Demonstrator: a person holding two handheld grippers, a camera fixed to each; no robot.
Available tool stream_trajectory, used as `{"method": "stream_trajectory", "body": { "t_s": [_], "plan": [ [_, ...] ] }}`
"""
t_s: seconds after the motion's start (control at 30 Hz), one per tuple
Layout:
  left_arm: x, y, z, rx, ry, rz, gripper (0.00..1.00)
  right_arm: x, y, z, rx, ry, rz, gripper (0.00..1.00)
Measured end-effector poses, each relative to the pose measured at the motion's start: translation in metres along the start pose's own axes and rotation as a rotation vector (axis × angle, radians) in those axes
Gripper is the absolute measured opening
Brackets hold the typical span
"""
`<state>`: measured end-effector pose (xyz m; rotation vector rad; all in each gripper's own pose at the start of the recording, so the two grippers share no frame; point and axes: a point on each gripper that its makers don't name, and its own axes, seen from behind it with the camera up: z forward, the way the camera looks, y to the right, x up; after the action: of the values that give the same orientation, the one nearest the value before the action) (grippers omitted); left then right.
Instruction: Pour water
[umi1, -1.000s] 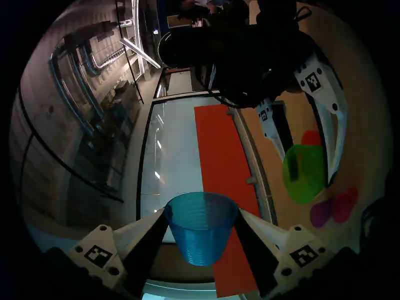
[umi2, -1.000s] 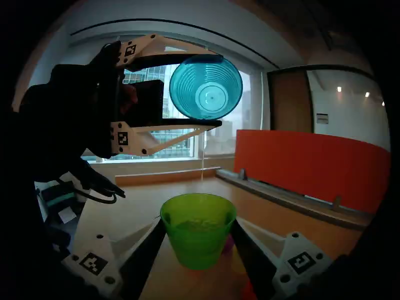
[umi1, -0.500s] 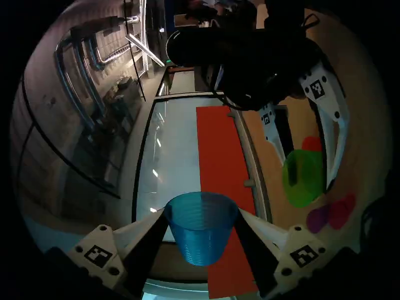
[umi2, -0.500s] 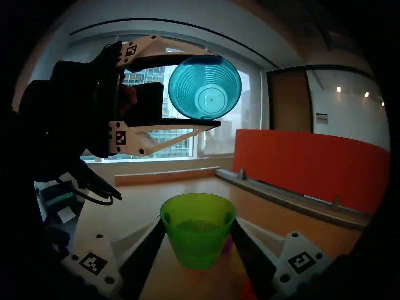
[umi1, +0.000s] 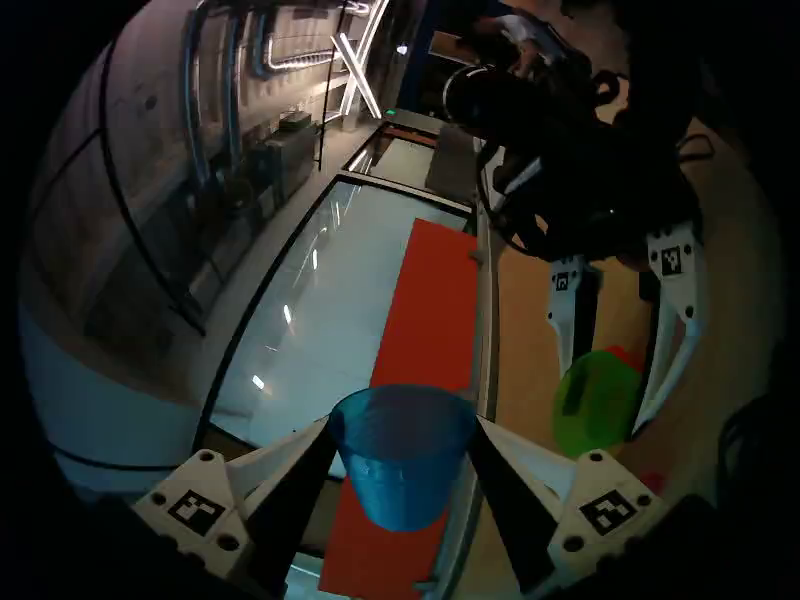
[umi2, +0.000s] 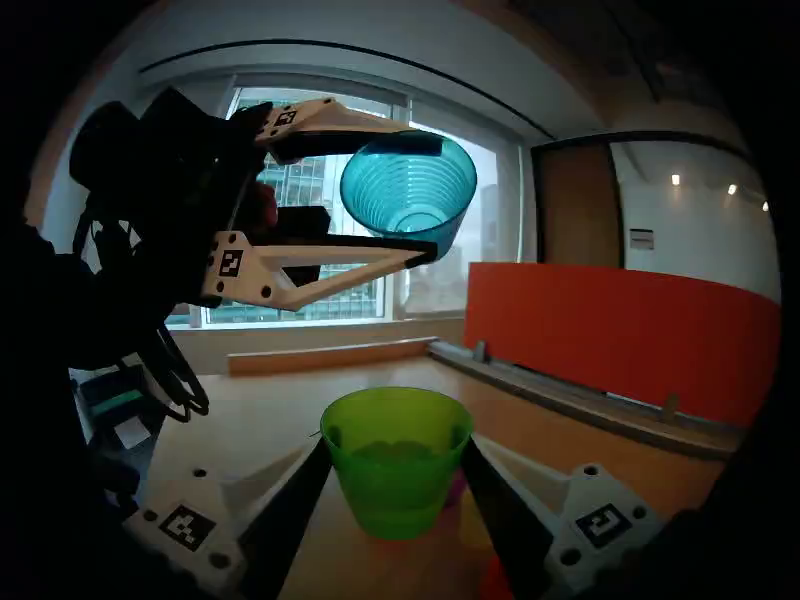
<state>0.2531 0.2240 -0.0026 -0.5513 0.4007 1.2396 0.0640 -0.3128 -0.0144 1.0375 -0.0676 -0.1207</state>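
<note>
My left gripper (umi1: 402, 468) is shut on a ribbed blue cup (umi1: 403, 455), which lies tipped on its side in the air. In the right gripper view that blue cup (umi2: 408, 192) hangs high above the table in the left gripper (umi2: 412, 195), tilting back toward upright. My right gripper (umi2: 396, 470) is shut on a green cup (umi2: 396, 460) that stands upright with liquid in it. In the left gripper view the green cup (umi1: 596, 404) sits lower right between the right gripper's white fingers (umi1: 665, 350).
A wooden table (umi2: 270, 420) runs under both cups. An orange divider panel (umi2: 620, 335) stands along its right edge. Large windows (umi2: 300, 250) lie behind. A gloved hand (umi2: 160, 200) holds the left gripper. Cables (umi2: 175, 375) hang at left.
The left gripper has rotated back, so the blue cup's bottom no longer faces the right camera and its mouth tips upward. The green cup has stayed still.
</note>
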Motion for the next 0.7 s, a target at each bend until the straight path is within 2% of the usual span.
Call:
{"method": "stream_trajectory", "body": {
  "t_s": [0.4, 0.7],
  "plan": [
    [-0.015, -0.004, 0.005, -0.010, 0.006, -0.387, 0.87, 0.007, -0.001, -0.002, -0.006, 0.015, 0.003, 0.89],
    [-0.026, -0.005, 0.010, -0.028, 0.023, -0.718, 0.87, 0.010, -0.002, -0.005, -0.011, 0.024, 0.006, 0.89]
  ]
}}
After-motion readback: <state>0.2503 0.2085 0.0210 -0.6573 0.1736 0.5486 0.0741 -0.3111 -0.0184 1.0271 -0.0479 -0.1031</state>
